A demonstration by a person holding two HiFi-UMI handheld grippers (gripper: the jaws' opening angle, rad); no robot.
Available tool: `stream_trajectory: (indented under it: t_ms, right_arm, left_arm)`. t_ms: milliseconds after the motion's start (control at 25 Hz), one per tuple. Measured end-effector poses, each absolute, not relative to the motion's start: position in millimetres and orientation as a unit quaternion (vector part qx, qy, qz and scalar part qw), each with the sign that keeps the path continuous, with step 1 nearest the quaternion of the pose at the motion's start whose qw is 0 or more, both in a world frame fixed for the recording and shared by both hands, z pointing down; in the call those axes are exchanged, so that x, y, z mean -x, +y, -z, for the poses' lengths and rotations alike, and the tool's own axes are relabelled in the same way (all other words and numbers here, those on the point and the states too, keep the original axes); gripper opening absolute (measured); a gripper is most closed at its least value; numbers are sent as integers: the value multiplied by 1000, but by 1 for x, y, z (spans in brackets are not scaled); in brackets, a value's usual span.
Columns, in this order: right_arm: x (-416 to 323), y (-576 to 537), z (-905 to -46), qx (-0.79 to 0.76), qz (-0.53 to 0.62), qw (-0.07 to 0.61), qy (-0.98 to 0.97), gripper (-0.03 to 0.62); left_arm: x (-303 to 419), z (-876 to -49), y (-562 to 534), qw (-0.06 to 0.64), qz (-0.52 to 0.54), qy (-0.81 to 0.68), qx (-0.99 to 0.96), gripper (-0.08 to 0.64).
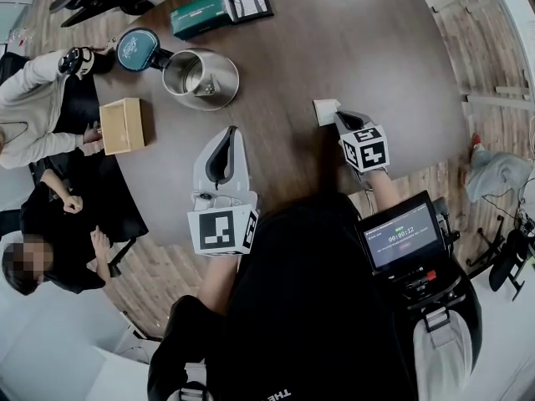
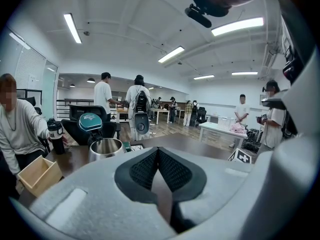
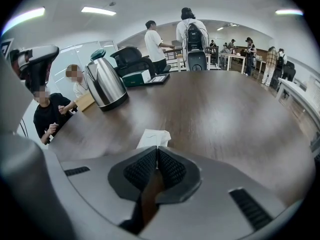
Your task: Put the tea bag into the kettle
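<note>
R gripper [image 3: 158, 147] pinches near edge of tea bag [image 3: 152, 138] — rest lies just ahead of tips.

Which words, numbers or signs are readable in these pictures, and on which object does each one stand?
"00:00:12": on the screen at the person's chest.
"THE", upside down: on the dark clothing at the bottom edge.
Too blurred to read: the logo on the kettle lid, the print on the green box, the smaller screen lines.

Left tongs [image 2: 158, 150] closed, right tongs [image 3: 158, 148] clamped
</note>
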State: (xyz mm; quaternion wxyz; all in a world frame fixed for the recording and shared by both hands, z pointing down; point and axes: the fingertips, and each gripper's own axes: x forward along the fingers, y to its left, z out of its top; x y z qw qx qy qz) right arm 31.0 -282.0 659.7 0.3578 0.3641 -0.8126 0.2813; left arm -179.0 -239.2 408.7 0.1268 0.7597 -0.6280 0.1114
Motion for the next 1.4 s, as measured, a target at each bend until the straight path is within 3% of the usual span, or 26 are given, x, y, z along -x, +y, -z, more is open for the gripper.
stream_trajectory:
  t_ms: [320, 480, 640, 1000, 1400]
  right_arm:
    - [-31, -282, -660, -359, -271, 359, -818, 17]
    - [-29, -279, -665, -347, -275, 366, -819, 87]
    - [-29, -276, -672, -344, -286, 373, -813, 95]
    - [-27, -276, -671, -346, -294, 364, -813, 23]
    - [-27, -284, -663, -357, -300, 338, -818, 12]
  left_arm:
    - [180, -408, -240, 126, -110, -628, -760, 3]
    - [179, -408, -240, 126, -111, -627, -761, 2]
    - [179, -407, -240, 125, -112, -628, -760, 2]
    - [180, -406, -238, 124, -112, -631, -758, 3]
    - [179, -405, -240, 122, -109, -630, -759, 2]
